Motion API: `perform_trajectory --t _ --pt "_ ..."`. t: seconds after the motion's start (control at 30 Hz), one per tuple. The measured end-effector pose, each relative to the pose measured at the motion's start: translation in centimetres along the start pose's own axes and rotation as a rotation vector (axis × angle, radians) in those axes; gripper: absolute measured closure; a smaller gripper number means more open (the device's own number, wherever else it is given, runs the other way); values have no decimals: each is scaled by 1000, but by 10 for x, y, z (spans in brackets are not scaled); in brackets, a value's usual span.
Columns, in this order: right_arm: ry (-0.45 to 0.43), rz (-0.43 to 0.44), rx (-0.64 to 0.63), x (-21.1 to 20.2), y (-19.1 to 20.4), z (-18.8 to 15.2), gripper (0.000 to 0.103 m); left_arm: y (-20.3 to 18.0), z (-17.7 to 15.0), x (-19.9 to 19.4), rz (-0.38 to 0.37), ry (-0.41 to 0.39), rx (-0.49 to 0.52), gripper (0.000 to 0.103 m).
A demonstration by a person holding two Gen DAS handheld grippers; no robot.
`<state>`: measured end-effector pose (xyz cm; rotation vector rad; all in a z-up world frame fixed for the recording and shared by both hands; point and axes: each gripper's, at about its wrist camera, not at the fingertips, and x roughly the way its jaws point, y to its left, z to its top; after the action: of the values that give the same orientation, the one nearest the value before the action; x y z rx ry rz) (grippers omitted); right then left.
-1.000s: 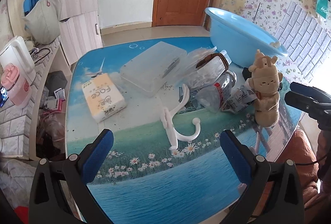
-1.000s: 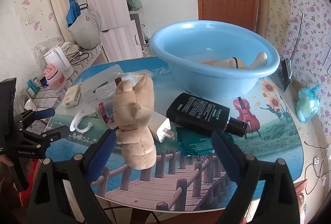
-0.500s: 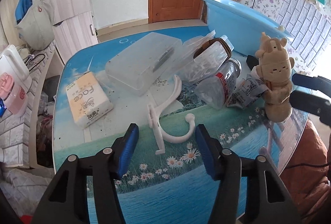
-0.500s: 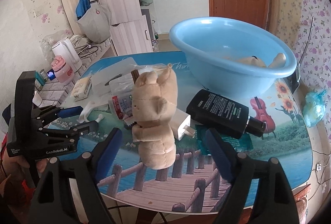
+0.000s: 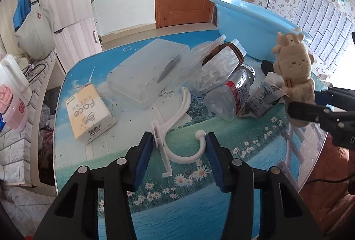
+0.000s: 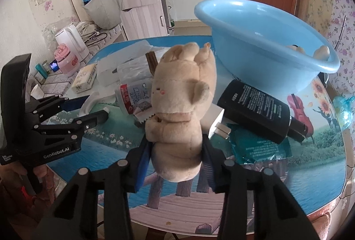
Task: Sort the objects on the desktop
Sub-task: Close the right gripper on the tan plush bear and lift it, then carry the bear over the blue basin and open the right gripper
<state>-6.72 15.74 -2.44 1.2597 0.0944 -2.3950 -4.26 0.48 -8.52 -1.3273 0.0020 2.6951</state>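
Note:
A white plastic hook [image 5: 175,129] lies on the picture-printed table [image 5: 199,206]. My left gripper [image 5: 178,146] has its jaws closed in around the hook's lower curve, the pads touching its two sides. A beige plush bear [image 6: 179,111] stands upright near the table's front edge; my right gripper [image 6: 176,155] is shut on its lower body. The bear also shows in the left wrist view [image 5: 295,75], with the right gripper's fingers [image 5: 310,109] at its base. The left gripper shows in the right wrist view [image 6: 88,111].
A blue basin [image 6: 266,40] stands at the back with plush items inside. A black bottle [image 6: 255,107], a white charger [image 6: 219,126] and a teal packet [image 6: 259,146] lie beside the bear. A tissue pack [image 5: 88,111], clear box [image 5: 148,71], crushed bottle [image 5: 230,93] and foil packet [image 5: 259,102] lie around the hook.
My left gripper came down to the hook and narrowed from wide open to closed around it. My right gripper moved in on the bear and shut on its lower body.

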Motion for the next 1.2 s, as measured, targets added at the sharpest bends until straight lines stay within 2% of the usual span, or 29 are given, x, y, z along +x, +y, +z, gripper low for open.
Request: perform_trajectory --t 0.23,0.4,0.67,0.8,0.9,0.93,1.2 --pt "-94 6 0 -24 -2 2 63 -6 -2 -11 3 0 14 55" --pt "-129 10 -5 -35 -3 3 63 -13 -6 -12 16 15 33 55" --pt "-139 23 14 -40 -8 1 63 -19 -10 -6 36 28 30 54" --pt "-133 27 22 -41 -12 -1 63 -19 -7 -1 46 10 28 48" --pt "-132 28 22 -41 -13 -1 63 -19 -6 1 36 -3 25 49" --pt "-133 29 22 -41 -13 -1 63 -18 -5 1 34 -6 21 52" --pt "-145 26 24 -44 -13 -2 63 -13 -7 -5 29 -4 -11 52"
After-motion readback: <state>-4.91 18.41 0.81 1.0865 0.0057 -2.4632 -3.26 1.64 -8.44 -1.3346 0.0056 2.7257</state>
